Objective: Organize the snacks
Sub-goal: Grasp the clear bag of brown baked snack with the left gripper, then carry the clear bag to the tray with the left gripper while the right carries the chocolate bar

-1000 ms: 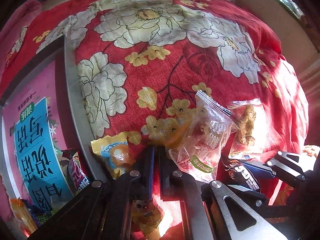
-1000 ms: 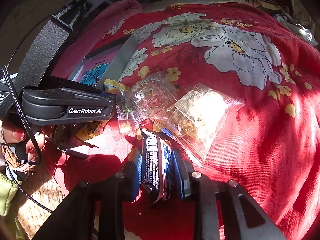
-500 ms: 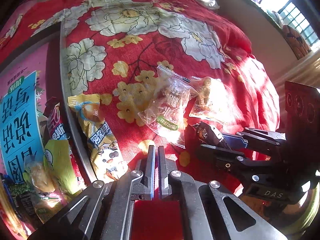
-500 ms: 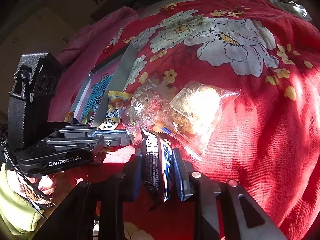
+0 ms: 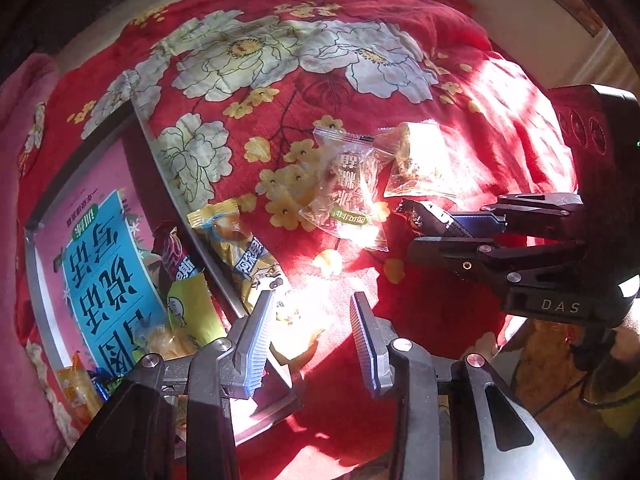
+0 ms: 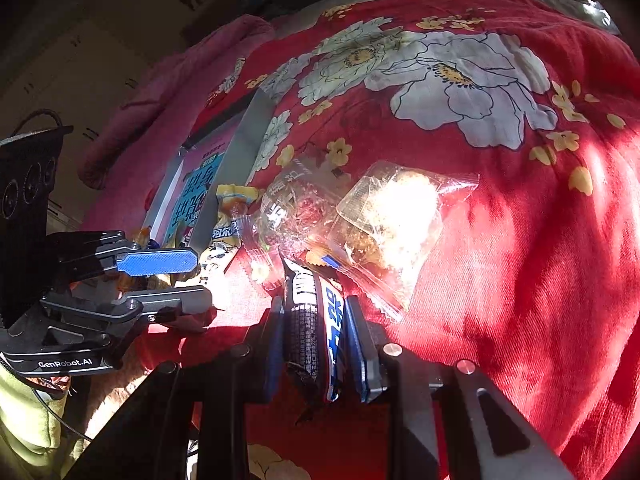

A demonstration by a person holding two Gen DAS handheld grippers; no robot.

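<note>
Glaring sun: washes out the far-right clear packet (image 5: 424, 164)
Clear packets: two
Left gripper (image 5: 316, 336): just opened, jaws apart, empty
Right gripper (image 6: 316, 344): clamping dark snack bar (image 6: 312, 328)

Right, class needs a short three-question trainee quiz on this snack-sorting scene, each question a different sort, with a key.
1. True or false: the right gripper is shut on the black and blue snack bar.
2. Where does the yellow snack packet lie? A) wholly inside the box B) across the box's rim C) on the floor
3. Fill in: the two clear snack bags rest on a red ____ cloth.

Key: 1 true. 2 B. 3 floral.
</note>
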